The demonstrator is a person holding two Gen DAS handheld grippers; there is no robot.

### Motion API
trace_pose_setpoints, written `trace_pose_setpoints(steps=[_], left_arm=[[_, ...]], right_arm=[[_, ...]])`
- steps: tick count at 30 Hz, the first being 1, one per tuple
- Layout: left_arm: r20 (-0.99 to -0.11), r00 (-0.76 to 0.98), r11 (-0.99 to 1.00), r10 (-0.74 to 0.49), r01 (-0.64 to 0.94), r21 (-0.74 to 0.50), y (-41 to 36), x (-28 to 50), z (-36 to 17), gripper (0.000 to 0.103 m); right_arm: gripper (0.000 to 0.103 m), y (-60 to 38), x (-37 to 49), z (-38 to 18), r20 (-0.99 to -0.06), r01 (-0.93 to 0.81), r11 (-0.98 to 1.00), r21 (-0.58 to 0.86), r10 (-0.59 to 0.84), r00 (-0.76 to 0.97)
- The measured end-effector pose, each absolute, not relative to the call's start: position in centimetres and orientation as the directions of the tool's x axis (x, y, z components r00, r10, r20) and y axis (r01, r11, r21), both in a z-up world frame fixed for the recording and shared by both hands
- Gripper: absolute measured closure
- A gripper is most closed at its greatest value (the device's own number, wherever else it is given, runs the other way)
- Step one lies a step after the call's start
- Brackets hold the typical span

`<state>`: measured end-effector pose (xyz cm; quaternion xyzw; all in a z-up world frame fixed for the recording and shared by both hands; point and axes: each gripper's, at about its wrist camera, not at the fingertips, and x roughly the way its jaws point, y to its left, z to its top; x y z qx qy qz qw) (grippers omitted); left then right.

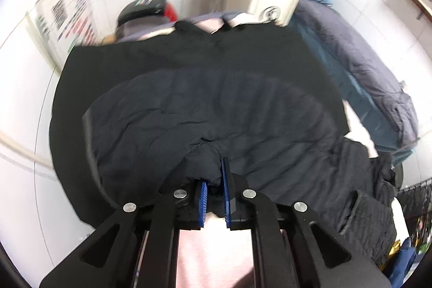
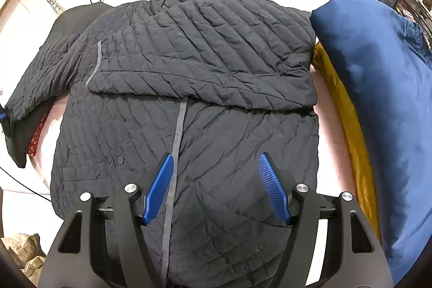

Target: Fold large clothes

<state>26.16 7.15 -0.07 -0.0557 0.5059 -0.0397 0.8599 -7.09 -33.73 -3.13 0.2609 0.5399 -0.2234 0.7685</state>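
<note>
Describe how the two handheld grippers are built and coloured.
Both match. The left gripper and right gripper have matte black angular frames with triangular cut-outs, round silver bolts at the pivots, and two fingers faced with ribbed blue pads. No cables, markings, hands or sleeves show.

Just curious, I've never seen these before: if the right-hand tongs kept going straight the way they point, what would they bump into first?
Most likely the dark quilted jacket, near its grey front strip; nothing else shows between.

Jacket (image 2: 189, 99) spread flat, pillow (image 2: 378, 99) just beside its right
</note>
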Motion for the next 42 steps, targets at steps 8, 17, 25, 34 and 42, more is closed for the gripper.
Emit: trace_pose_setpoints(steps=[8, 17, 25, 34, 42], left_arm=[[-0.827, 0.484, 0.924, -0.286, 0.367, -0.105, -7.4, 23.6, 3.2, 0.096], [-0.864, 0.320, 0.683, -0.389, 0.729, -0.037, -24.3, 14.4, -0.7, 0.096], [-0.882, 0.291, 0.817, -0.372, 0.552, -0.163, -22.2, 14.1, -3.5, 0.043], [-0.870, 0.374, 0.939, -0.322, 0.243, -0.243, -9.4, 18.6, -4.3, 0.034], [-0.893, 0.299, 0.927, -0.336, 0.273, -0.258, -9.7, 18.3, -6.0, 0.034]], right_arm=[[0.037, -34.4, -8.0, -3.1, -0.941, 0.634, 0.750, 0.186, -0.049, 0.334], [0.037, -35.6, -10.2, -3.0, -0.941, 0.677, 0.710, 0.193, -0.062, 0.333], [0.037, -36.7, -11.8, -3.6, -0.945, 0.714, 0.670, 0.205, -0.054, 0.322], [0.037, -35.2, -8.3, -4.3, -0.950, 0.638, 0.740, 0.211, 0.002, 0.312], [0.037, -34.3, -4.1, -3.3, -0.939, 0.548, 0.812, 0.202, 0.003, 0.343]])
